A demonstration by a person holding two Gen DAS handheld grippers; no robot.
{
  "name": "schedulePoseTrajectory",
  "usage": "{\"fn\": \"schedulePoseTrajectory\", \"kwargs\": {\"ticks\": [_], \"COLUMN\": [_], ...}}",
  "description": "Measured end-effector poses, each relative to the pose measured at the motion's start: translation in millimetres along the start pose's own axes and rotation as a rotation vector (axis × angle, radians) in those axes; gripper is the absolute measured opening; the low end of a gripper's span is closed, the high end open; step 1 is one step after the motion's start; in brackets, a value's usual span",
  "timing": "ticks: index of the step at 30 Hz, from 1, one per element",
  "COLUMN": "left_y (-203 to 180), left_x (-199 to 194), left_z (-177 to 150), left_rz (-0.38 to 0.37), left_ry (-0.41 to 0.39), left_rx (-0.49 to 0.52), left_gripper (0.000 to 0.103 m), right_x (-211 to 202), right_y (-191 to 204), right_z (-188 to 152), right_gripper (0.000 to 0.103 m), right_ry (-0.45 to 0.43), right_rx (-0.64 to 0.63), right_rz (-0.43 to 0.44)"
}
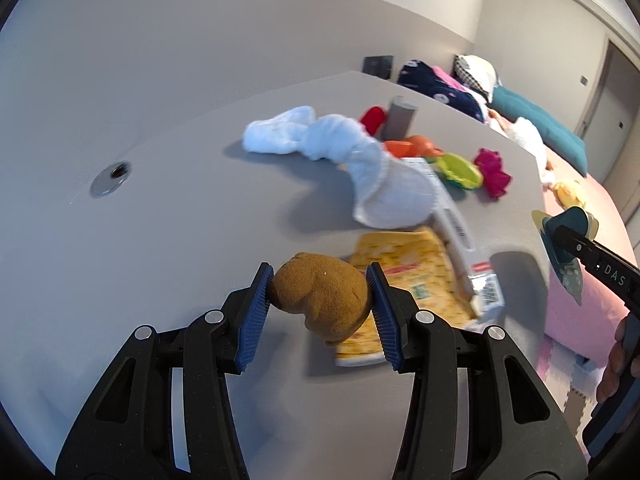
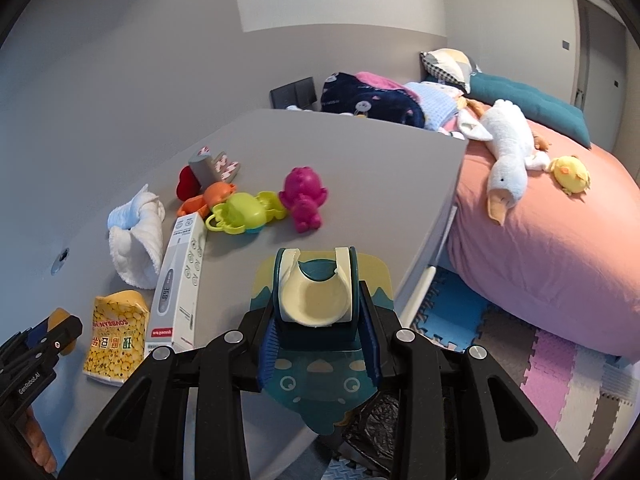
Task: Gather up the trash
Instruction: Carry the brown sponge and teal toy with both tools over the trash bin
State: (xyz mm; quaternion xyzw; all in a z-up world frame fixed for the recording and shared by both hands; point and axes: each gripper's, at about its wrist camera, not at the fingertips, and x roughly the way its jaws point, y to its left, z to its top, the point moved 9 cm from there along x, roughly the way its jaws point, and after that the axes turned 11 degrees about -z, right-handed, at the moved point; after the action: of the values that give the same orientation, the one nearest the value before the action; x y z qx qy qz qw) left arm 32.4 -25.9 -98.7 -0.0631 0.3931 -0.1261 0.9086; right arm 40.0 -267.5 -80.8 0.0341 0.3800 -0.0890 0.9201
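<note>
The big grey surface is carrying a mess, and a bed with a pink cover is sitting right beside it. A white goose toy is lying on the bed.

On the surface a white cloth is lying in a twisted heap. Next to it a long white box is lying flat, and a yellow snack bag is lying at its end — probably trash waiting to be picked up. Farther back, the bright plastic toys are sitting in a bunch.

The right tongs are clamping a teal and yellow card pack with a cream plastic piece, holding it over the surface's edge. A black bag is showing below, so I think the pack is going there.

The left tongs are squeezing a small brown lump — it is up off the surface, above the snack bag.

Nothing is blocking the way to the bag.
</note>
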Motion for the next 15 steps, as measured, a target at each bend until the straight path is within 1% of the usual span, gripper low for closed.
{"fn": "schedulePoseTrajectory", "kwargs": {"ticks": [8,15], "left_y": [-44.8,-81.0], "left_x": [1.7,7.9], "left_z": [8.3,9.2], "left_rz": [-0.044,-0.08], "left_ry": [-0.006,-0.001], "left_rx": [0.057,0.094], "left_gripper": [0.047,0.047], "right_x": [-10.6,-17.4], "right_y": [-32.8,-65.2], "right_z": [-1.3,-3.2], "right_gripper": [0.036,0.036], "right_ry": [-0.011,-0.019], "right_rx": [0.032,0.076], "right_rz": [-0.019,-0.049]}}
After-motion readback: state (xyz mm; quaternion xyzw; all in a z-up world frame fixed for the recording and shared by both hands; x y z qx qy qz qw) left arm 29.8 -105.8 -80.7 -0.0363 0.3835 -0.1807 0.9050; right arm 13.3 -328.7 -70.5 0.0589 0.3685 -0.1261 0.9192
